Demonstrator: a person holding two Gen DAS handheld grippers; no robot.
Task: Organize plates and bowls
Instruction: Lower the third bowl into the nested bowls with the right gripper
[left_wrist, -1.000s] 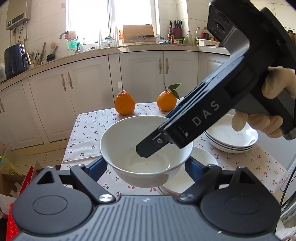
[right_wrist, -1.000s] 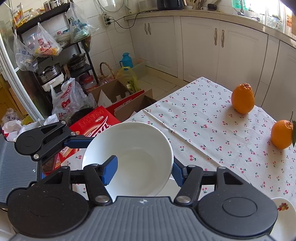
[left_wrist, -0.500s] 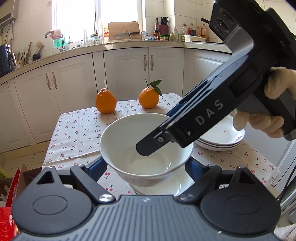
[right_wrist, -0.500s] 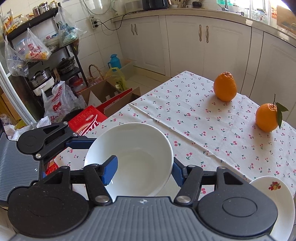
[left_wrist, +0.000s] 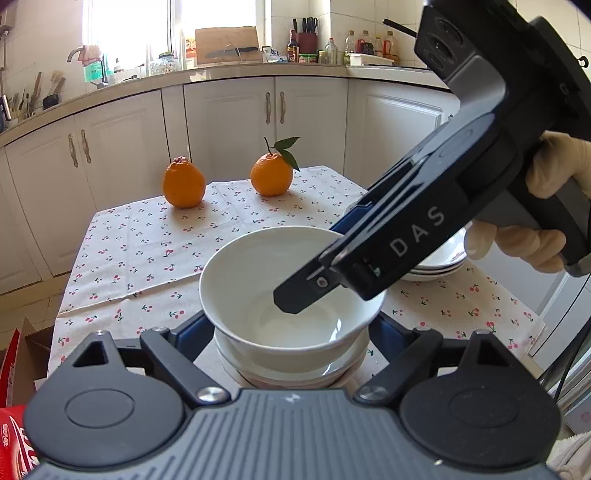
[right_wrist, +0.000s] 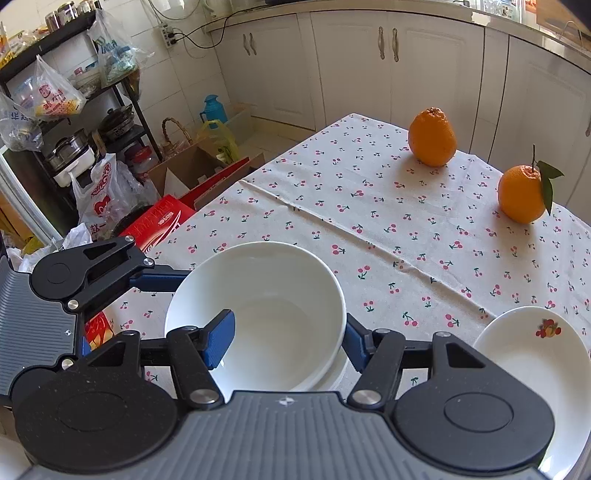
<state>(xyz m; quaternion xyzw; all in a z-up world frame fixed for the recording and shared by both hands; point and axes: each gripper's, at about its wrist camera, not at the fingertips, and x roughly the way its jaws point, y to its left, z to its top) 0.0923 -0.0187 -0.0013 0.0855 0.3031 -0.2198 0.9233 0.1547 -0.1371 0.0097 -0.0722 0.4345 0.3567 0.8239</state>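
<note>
White bowl (left_wrist: 291, 291) nests onto bowl stack (left_wrist: 295, 363) at the table's (right_wrist: 369, 221) near edge; right gripper (right_wrist: 286, 338) pinches its rim, left gripper (left_wrist: 291, 328) straddles it, contact unclear.

We see the right gripper (right_wrist: 286, 338) pinching the white bowl's (right_wrist: 258, 314) rim, one blue finger (right_wrist: 221, 339) inside, one outside. The left gripper (right_wrist: 88, 273) reaches in alongside. Two oranges (right_wrist: 432, 136) sit far back, a plate (right_wrist: 532, 354) lies right.
</note>
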